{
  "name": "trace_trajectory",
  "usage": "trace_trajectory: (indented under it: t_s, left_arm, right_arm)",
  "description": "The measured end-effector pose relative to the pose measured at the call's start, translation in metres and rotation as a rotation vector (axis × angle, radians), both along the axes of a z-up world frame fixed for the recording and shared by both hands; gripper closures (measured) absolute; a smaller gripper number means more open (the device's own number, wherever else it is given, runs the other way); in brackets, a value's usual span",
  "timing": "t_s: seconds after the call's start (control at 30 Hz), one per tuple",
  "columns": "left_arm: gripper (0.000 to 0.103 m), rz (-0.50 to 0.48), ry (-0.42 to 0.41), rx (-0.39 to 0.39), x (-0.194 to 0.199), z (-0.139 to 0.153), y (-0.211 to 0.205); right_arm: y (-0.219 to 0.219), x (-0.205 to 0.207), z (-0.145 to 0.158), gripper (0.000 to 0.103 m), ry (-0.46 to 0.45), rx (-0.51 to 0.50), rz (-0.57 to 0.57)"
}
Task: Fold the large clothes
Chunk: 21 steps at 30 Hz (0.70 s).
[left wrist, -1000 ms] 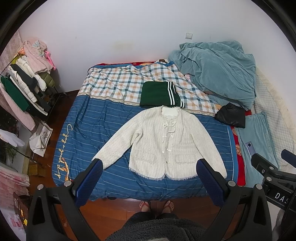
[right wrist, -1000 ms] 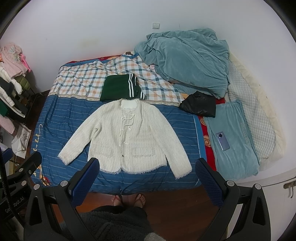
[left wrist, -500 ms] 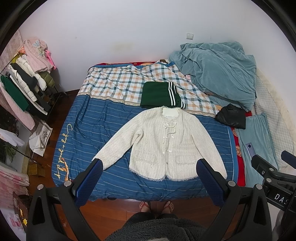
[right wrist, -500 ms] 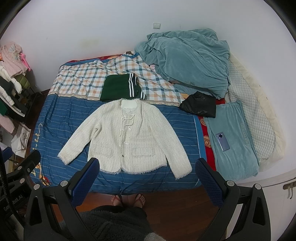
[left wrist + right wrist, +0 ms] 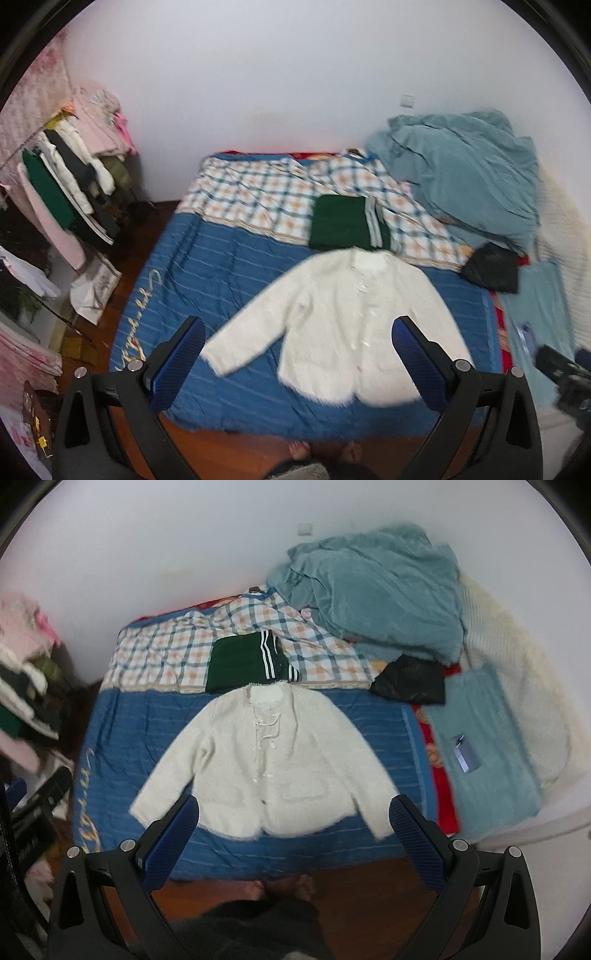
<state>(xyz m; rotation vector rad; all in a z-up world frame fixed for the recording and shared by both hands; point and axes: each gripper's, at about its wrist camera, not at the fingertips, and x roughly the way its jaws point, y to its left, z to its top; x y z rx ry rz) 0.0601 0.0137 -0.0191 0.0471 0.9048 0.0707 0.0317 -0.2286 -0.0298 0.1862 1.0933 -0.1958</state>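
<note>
The white cardigan (image 5: pixel 273 760) lies flat and face up on the blue striped bedspread (image 5: pixel 122 720) of the bed, collar toward the wall and hem toward the foot edge. Both sleeves are spread outward and down, away from the body of the garment. The front closure runs down the middle with small buttons visible in the right wrist view; in the left wrist view the same cardigan (image 5: pixel 343 325) is blurred and its details cannot be read.

A folded dark green garment with white stripes (image 5: pixel 247 661) sits on the plaid section of the bedding (image 5: pixel 155 653), just beyond the cardigan's collar and appearing to touch it. A crumpled teal blanket (image 5: pixel 373 590) is piled at the far right corner of the bed. A black bag (image 5: pixel 410 681) rests near the blanket's lower edge, and a smartphone (image 5: pixel 463 755) lies on a teal pillow (image 5: pixel 491 760) to the right of the bedspread. A clothes rack (image 5: pixel 70 184) with hanging garments stands on the left side of the room.

The left hand-held gripper (image 5: pixel 299 358) is held above the foot of the bed with its blue-padded fingers spread wide, holding nothing. The right hand-held gripper (image 5: pixel 295 834) is likewise spread wide and empty, above the cardigan's hem. Neither touches the cardigan. The operator's feet (image 5: pixel 280 886) are visible on the wooden floor (image 5: pixel 362 890) at the foot of the bed.
</note>
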Motion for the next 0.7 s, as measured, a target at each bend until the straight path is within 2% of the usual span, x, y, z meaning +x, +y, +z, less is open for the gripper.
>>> trace_trajectory:
  t_s: [0.1, 0.17, 0.23, 0.3, 0.4, 0.53, 0.6, 0.7]
  left_arm:
    - [0.0, 0.017, -0.01, 0.05, 0.021, -0.035, 0.005]
    - [0.0, 0.025, 0.017, 0.085, 0.041, -0.066, 0.003]
    - [0.0, 0.032, 0.051, 0.108, 0.051, -0.092, 0.003]
    - [0.0, 0.039, 0.108, 0.14, 0.065, -0.124, -0.005]
    - [0.0, 0.054, 0.176, 0.162, 0.084, -0.171, -0.015]
    - [0.0, 0.087, 0.242, 0.229, 0.106, -0.237, -0.036]
    - [0.0, 0.103, 0.286, 0.26, 0.116, -0.279, -0.05]
    - [0.0, 0.108, 0.348, 0.283, 0.131, -0.327, -0.062]
  right_arm:
    - [-0.027, 0.006, -0.044, 0.0, 0.029, 0.09, -0.113]
    - [-0.05, 0.007, -0.076, 0.004, 0.038, 0.139, -0.202]
    - [-0.075, 0.007, -0.114, 0.02, 0.062, 0.176, -0.29]
    - [-0.107, 0.006, -0.161, 0.03, 0.103, 0.227, -0.382]
    - [-0.157, 0.0, -0.23, 0.031, 0.159, 0.305, -0.487]
    - [-0.225, -0.006, -0.318, 0.029, 0.204, 0.341, -0.603]
    - [-0.258, -0.01, -0.364, 0.027, 0.238, 0.358, -0.651]
    - [-0.313, -0.019, -0.445, 0.027, 0.283, 0.382, -0.731]
